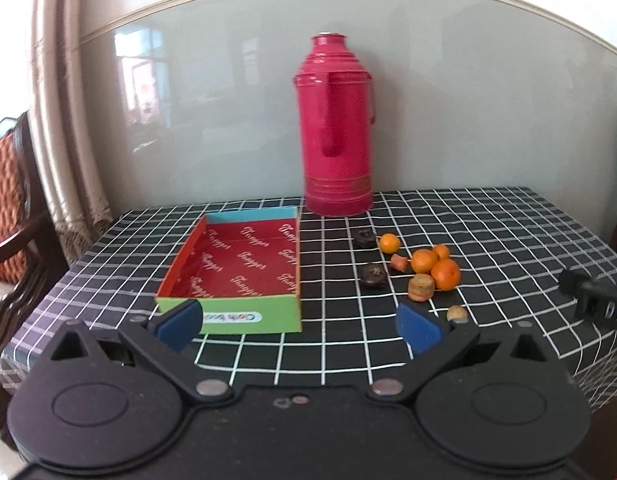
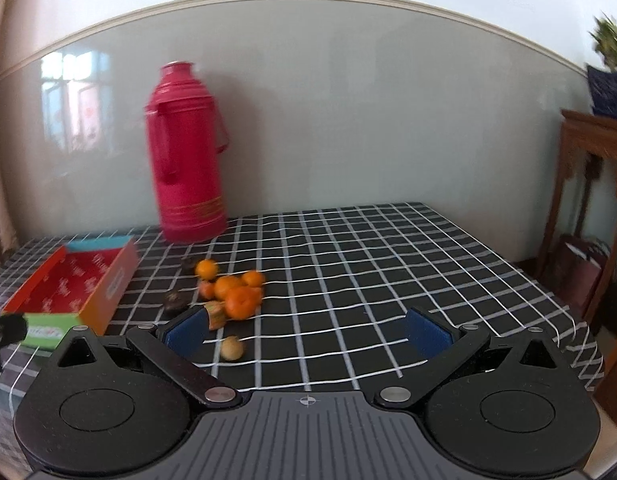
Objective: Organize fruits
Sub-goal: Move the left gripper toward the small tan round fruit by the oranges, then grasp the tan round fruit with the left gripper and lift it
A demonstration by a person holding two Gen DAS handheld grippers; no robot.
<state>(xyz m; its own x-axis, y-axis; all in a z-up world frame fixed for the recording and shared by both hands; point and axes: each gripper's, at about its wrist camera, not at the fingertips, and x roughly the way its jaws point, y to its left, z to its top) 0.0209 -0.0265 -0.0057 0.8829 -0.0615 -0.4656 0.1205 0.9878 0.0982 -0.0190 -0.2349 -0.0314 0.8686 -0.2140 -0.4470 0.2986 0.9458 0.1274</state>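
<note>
We hold left gripper (image 1: 298, 326) and right gripper (image 2: 308, 330) spread wide, both empty; oranges (image 1: 434, 266) cluster beside empty box (image 1: 244, 264) on desk (image 1: 488, 240).

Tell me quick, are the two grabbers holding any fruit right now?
Left gripper: open, holding nothing, above the black-and-white checked tablecloth.
Right gripper: open, holding nothing.
</note>
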